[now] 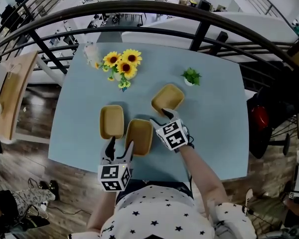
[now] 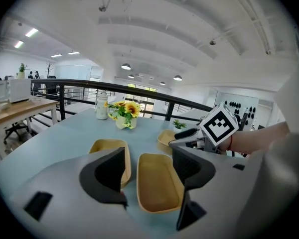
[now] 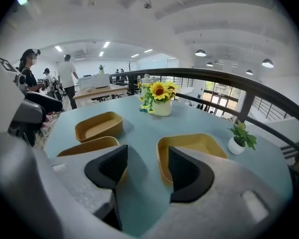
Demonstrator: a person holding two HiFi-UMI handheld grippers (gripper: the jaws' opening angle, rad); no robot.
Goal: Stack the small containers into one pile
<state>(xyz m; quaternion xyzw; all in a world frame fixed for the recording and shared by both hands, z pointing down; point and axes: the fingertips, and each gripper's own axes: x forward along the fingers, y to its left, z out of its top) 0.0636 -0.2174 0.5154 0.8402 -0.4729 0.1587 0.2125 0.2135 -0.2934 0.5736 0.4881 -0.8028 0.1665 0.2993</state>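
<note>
**A:** three mustard-yellow shallow plastic containers are lying separately on the pale blue table, nothing's getting stacked yet. left gripper is hanging released at lower centre, jaws spread above the middle container, with the left-hand container just beside it. right gripper is gaping too, holding nothing, nosing at the near corner of the third container, right of centre

**B:** I'm worrying about that corner. if it's pinching only a thin rim, the container's probably tipping or slipping out mid-lift. and the left jaws are hovering so near two rims that closing off-centre is likely shoving one sideways
</note>
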